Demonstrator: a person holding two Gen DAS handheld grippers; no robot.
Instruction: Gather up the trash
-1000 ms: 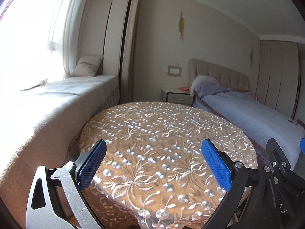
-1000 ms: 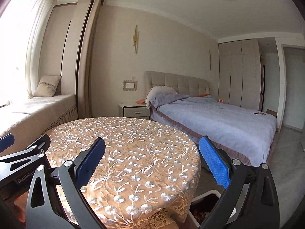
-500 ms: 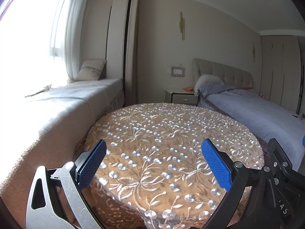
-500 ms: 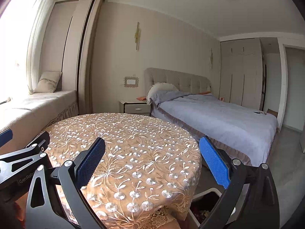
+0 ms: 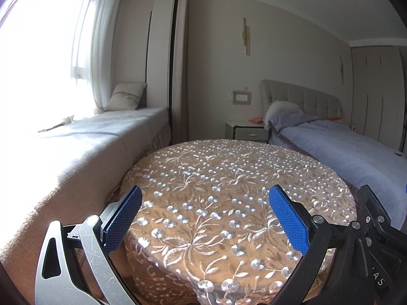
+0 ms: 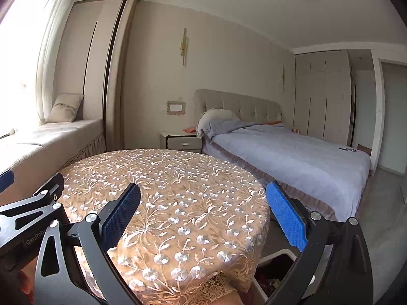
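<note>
Left hand-held gripper spread wide, nothing between the blue pads, hovering over near edge of round table with floral cloth. Window bench left, nightstand behind, bed right. Right hand-held gripper partly visible, state unclear.

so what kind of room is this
A bedroom in a home: a bed with a tufted headboard, a nightstand beside it, and built-in wardrobe doors. A round table under an embroidered tablecloth stands in front.
</note>
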